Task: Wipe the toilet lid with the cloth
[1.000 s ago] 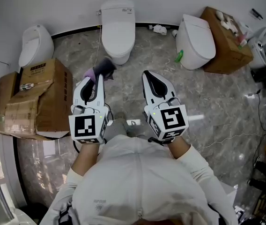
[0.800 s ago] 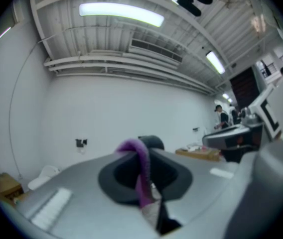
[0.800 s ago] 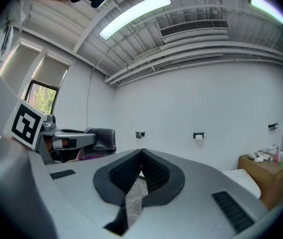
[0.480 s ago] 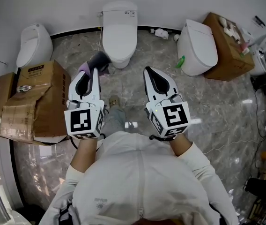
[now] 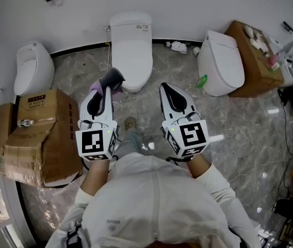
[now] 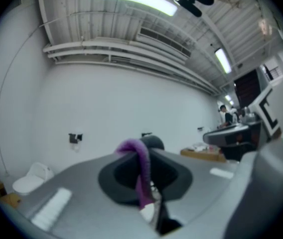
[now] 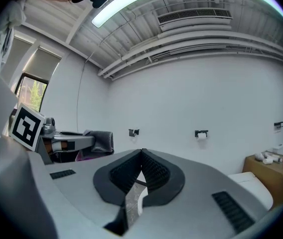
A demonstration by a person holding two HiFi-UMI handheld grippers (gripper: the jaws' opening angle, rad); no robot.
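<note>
Left gripper (image 5: 107, 88) clenched on cloth (image 5: 111, 78); dark-and-purple wad hangs just beside front edge of toilet lid (image 5: 131, 37); lid shut. Right gripper (image 5: 166, 88) clenched, empty, over floor (image 5: 229, 123). Advise: lay cloth flat on lid's front edge; press lightly; stroke toward its rear edge.

Workshop-like room, loose toilets (image 5: 131, 45), cardboard boxes (image 5: 38, 133)

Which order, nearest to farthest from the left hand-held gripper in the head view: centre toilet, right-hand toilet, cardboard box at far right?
1. Centre toilet, just ahead of the left hand-held gripper.
2. Right-hand toilet, across the floor to the right.
3. Cardboard box, beyond that toilet, far right.
</note>
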